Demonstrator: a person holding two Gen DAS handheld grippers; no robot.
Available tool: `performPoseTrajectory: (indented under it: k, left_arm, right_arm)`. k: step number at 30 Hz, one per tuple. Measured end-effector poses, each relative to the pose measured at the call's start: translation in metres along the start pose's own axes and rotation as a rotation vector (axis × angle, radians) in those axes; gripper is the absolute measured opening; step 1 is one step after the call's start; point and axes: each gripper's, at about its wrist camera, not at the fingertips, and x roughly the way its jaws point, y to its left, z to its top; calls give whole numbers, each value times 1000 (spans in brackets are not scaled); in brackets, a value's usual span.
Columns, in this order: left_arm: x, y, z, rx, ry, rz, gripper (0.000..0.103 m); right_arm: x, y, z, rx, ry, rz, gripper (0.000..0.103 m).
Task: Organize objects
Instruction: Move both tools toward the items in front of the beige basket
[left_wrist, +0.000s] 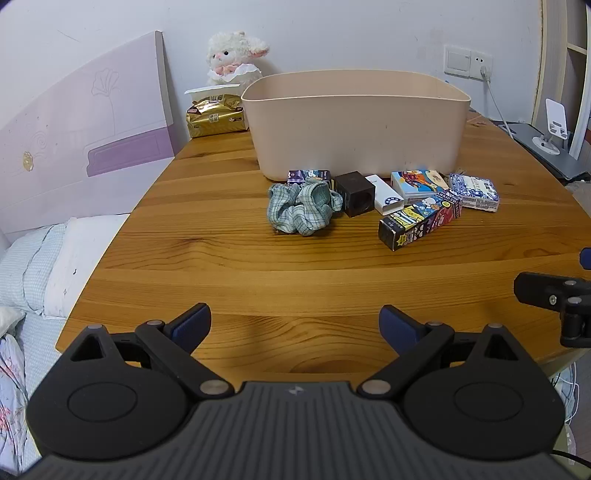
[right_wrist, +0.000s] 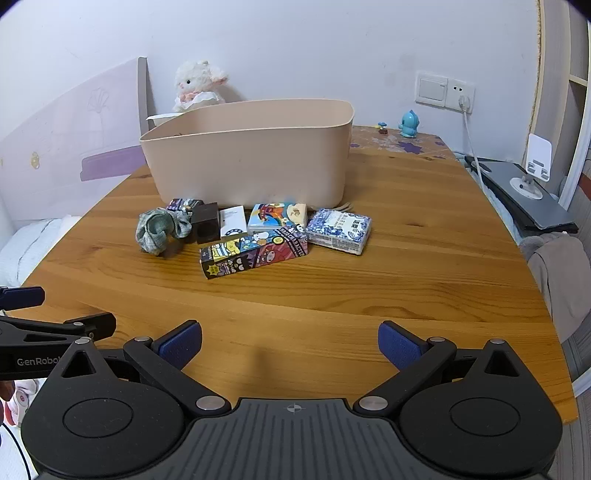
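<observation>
A beige plastic bin (left_wrist: 354, 125) (right_wrist: 251, 158) stands at the back of the wooden table (left_wrist: 295, 273). In front of it lie a crumpled green checked cloth (left_wrist: 301, 208) (right_wrist: 159, 229), a dark cube box (left_wrist: 355, 194) (right_wrist: 205, 222), a white box (left_wrist: 384, 194) (right_wrist: 232, 221), a cartoon carton (left_wrist: 419, 221) (right_wrist: 255, 253), a colourful flat box (left_wrist: 417, 182) (right_wrist: 277, 216) and a blue-white tissue pack (left_wrist: 474, 192) (right_wrist: 340, 230). My left gripper (left_wrist: 294, 325) and right gripper (right_wrist: 290, 345) are both open and empty over the table's near edge.
A plush lamb (left_wrist: 236, 55) and a gold packet (left_wrist: 216, 116) sit at the back left. A bed (left_wrist: 37, 280) lies left of the table. A phone stand (right_wrist: 532, 173), a wall socket with cable (right_wrist: 461, 99) and a blue figurine (right_wrist: 408, 123) are at the right.
</observation>
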Motion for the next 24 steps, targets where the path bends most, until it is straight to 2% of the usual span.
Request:
performPoseTrajectory:
  k: [24]
  left_arm:
    - [4, -6, 3, 34, -1, -7, 98]
  right_arm:
    - [2, -2, 3, 1, 4, -4, 103]
